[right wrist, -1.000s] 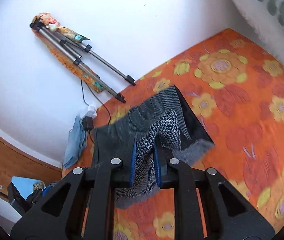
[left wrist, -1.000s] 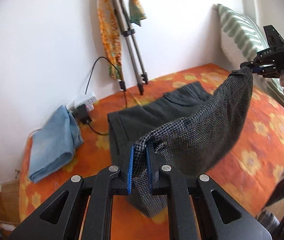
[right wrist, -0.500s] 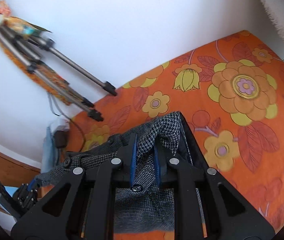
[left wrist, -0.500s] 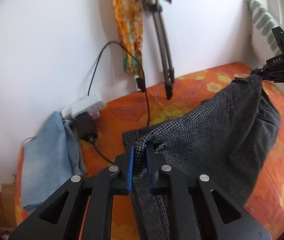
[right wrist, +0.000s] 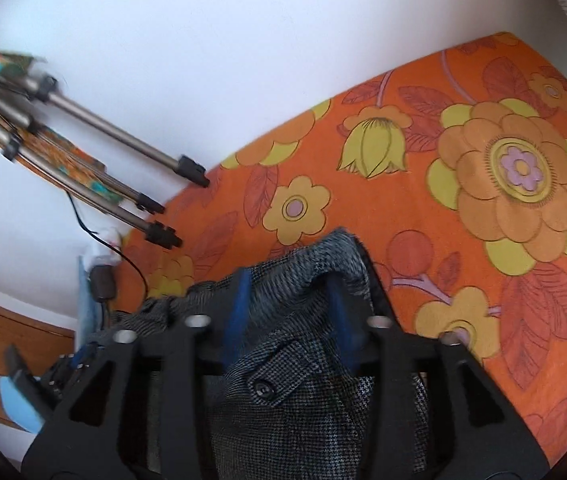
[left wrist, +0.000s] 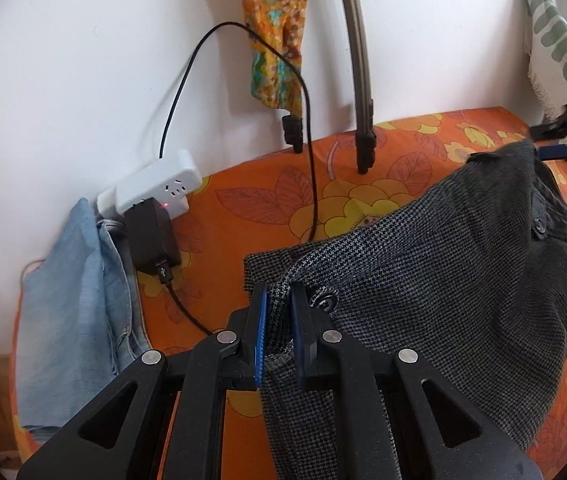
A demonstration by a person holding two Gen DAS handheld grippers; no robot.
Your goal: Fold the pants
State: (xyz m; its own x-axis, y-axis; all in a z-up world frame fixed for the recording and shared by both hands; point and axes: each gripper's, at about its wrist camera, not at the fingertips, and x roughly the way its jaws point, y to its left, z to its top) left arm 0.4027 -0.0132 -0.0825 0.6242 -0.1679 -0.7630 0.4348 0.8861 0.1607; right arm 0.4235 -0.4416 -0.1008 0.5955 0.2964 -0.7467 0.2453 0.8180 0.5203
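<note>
1. Both grippers have carried the lifted end of the pants [left wrist: 443,280] forward and down toward the wall edge of the bed [right wrist: 443,120], so the raised fabric now droops low over the layer below instead of hanging high in the air.
2. On the left, the left gripper [left wrist: 281,320] is clamped on a pinch of the houndstooth cloth at the corner nearest the power strip [left wrist: 155,188] and the folded jeans [left wrist: 75,300].
3. On the right, the right gripper [right wrist: 289,304] has just been opening; its blue pads stand apart with the other corner of the pants [right wrist: 303,360] lying loose between them, seemingly no longer pressed.
4. Where the garment lies: on the orange floral bed, doubled over itself, its folded-over end close to the tripod [left wrist: 359,80] feet by the wall.
5. Done so far, by my reading: the lengthwise fold looks already made, and this end-to-end fold is nearly laid down.
6. Left to do: the left corner still needs letting go, the top layer likely wants smoothing and squaring with the edge beneath, and perhaps one more fold for a compact stack.
</note>
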